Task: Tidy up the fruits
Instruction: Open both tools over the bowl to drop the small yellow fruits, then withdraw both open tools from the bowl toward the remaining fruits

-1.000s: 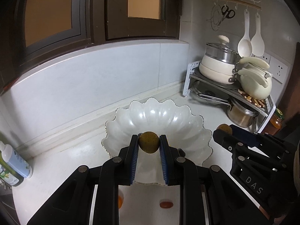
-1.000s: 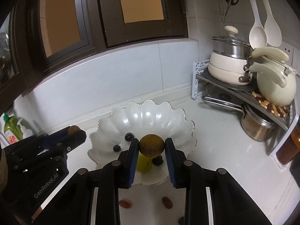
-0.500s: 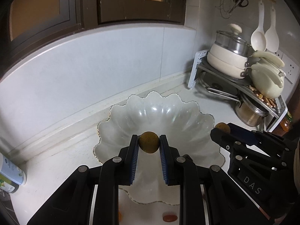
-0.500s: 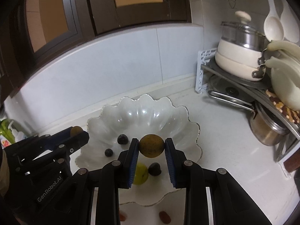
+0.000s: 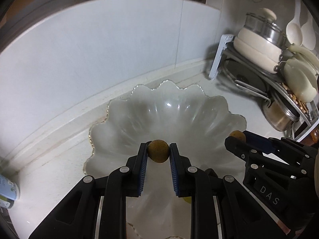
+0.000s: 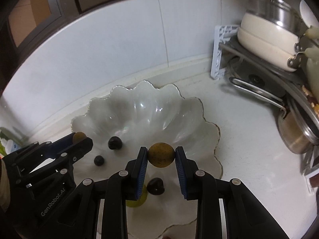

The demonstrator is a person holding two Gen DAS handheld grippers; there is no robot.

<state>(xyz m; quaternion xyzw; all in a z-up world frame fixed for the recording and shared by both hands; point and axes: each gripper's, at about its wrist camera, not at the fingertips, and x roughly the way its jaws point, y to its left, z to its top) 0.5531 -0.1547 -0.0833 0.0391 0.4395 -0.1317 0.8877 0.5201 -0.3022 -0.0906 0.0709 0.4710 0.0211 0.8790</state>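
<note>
Two round brown fruits were held, one per gripper. The left gripper (image 5: pixel 158 153) pinched a brown fruit (image 5: pixel 158 151) over the scalloped white bowl (image 5: pixel 139 107); the right gripper (image 6: pixel 161 155) clamped a larger brown fruit (image 6: pixel 161 154) over the same bowl. Only the right view showed the bowl's contents: three dark fruits (image 6: pixel 115 142) and one yellow-green fruit (image 6: pixel 137 200) (mostly hidden behind a finger).
</note>
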